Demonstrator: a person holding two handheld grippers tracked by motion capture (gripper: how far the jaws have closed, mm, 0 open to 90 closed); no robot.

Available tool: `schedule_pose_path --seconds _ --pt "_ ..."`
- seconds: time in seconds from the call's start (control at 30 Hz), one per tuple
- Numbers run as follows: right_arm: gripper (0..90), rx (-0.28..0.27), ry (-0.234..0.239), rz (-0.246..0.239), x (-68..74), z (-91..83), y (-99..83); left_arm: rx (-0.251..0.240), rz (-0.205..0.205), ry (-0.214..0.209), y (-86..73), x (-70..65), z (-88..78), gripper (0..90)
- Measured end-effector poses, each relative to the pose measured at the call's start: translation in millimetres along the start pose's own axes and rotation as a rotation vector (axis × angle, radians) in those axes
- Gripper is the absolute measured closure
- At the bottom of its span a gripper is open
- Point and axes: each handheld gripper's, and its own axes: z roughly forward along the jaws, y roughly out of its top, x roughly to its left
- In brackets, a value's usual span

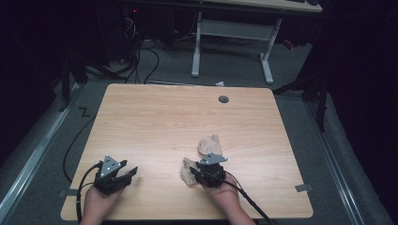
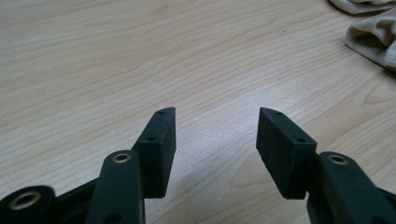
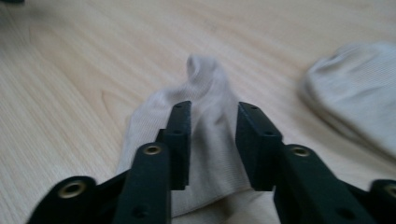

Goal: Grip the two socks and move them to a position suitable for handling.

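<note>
Socks lie on the wooden surface (image 1: 155,117), two of them, both pale beige. One sock (image 3: 205,116) sits flat right under the right gripper (image 3: 212,140), with a bump of cloth poking up at its far end. The jaws stand a little apart with the sock between them, and the pads do not squeeze it. The other sock (image 1: 209,144) is bunched up just past it, toward 12 o'clock. Far off at 9 o'clock from the socks, the left gripper (image 2: 217,135) rests low over bare wood, its jaws wide apart and holding nothing.
</note>
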Motion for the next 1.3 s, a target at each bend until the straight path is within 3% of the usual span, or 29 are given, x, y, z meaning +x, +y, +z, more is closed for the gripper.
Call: schedule_pose_path --seconds 0.07,0.17,0.27,0.37,0.4,0.53,0.6,0.77,0.8,1.03,1.3 --pt "62.1 -0.054 -0.027 -0.002 -3.6 -16.6 7.9 0.002 0.000 -0.001 -0.7 -0.5 0.1 48.0" --pt "62.5 -0.078 -0.036 -0.017 -3.4 -28.0 12.5 0.007 0.005 -0.002 -0.9 -1.1 0.7 48.0" --pt "66.1 -0.082 -0.007 -0.054 3.4 -34.2 13.6 0.007 0.003 -0.003 -0.5 -1.0 1.4 48.0" --pt "67.4 -0.052 0.030 -0.083 16.5 -29.7 9.7 0.006 0.006 -0.002 -0.5 -2.0 2.4 48.0" --pt "65.0 -0.017 0.040 -0.111 26.1 -21.3 4.6 0.006 0.006 -0.002 -0.6 -2.0 2.7 48.0" --pt "58.3 0.047 0.031 -0.161 36.8 -4.5 -4.7 0.007 0.003 -0.003 -1.3 -1.1 1.9 48.0" --pt "57.7 0.072 0.003 -0.188 39.7 1.6 -7.9 0.009 0.003 -0.003 -1.2 -0.2 1.3 48.1" --pt "69.3 0.067 -0.019 -0.185 38.6 3.3 -7.6 0.004 0.000 -0.005 -0.8 0.9 1.0 48.1" --pt "77.6 0.063 -0.019 -0.173 36.4 1.8 -6.5 0.002 0.001 -0.004 -0.5 0.7 0.9 48.1" --pt "79.6 0.017 -0.011 -0.149 34.3 -7.5 -0.2 -0.004 0.005 -0.003 0.1 -1.4 -1.0 48.1" --pt "78.1 0.012 -0.007 -0.132 31.3 -10.8 1.4 0.003 0.008 -0.006 -0.1 -2.1 0.7 47.8"
